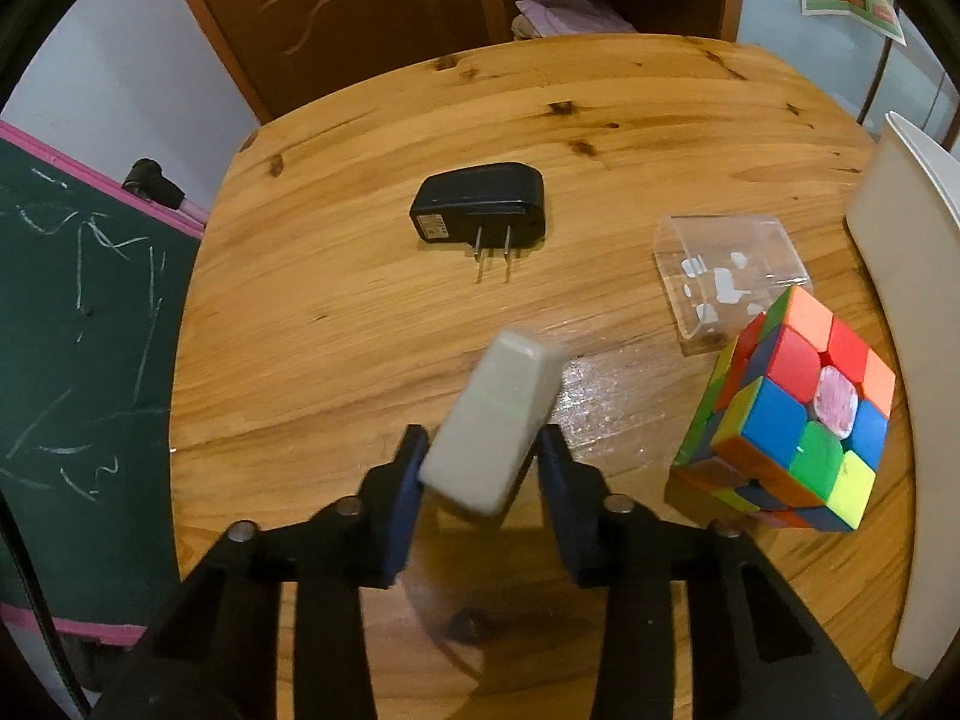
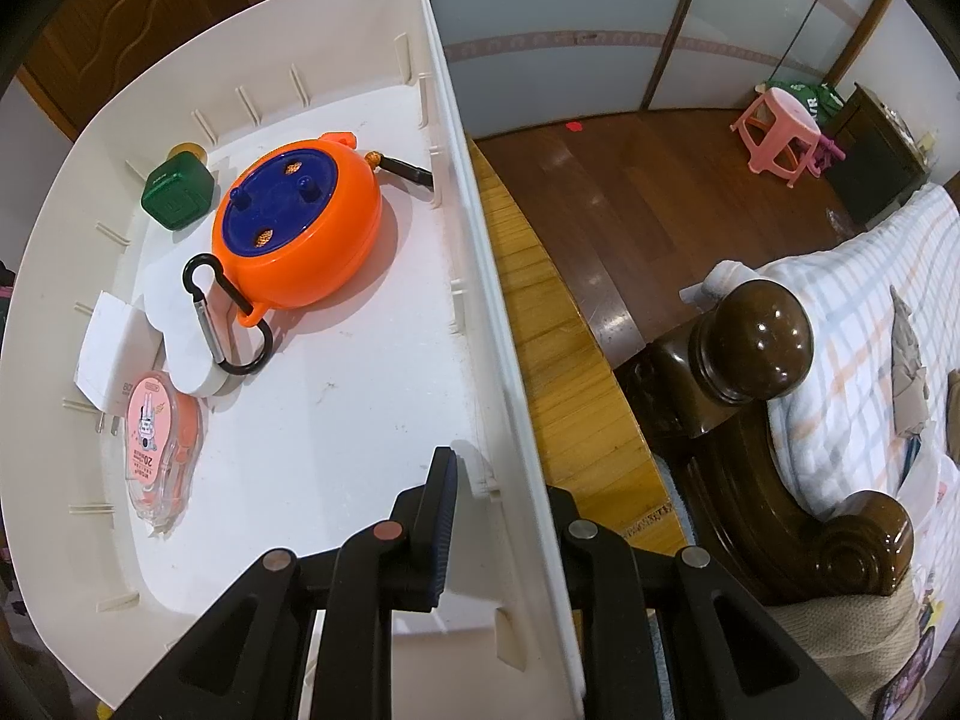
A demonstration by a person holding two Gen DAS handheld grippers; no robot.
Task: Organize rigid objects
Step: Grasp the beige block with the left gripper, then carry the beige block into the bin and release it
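**White block pinched low and tilted — I'm watching for a slip**

My left hand-held gripper (image 1: 480,468) is clamped on the white block (image 1: 489,420), a rounded oblong that I can't identify more closely. The pads (image 1: 414,468) bite only its near end; most of its length stands out past the fingertips, over the wooden surface (image 1: 360,276). Whether its far end has cleared the wood I can't tell.

Its long axis runs away from my camera and leans to the right, the far end pointing up the picture roughly toward the black plug adapter (image 1: 480,204). The block sits skewed between the jaws rather than square to them.

What worries me: with so short a hold on one end, the free length could pivot or slide out if I swing fast. The colour cube (image 1: 786,408) stands just to the right, with the clear plastic lid (image 1: 732,270) behind it, and the white bin (image 2: 336,420) lies beyond; a low sweep that way could clip the cube.

My right hand-held gripper (image 2: 498,492) straddles the bin's wall (image 2: 468,240), closed on it, one finger inside and one outside. If that hold shifts, the bin could slide as I drop the block in beside the orange reel (image 2: 300,228).
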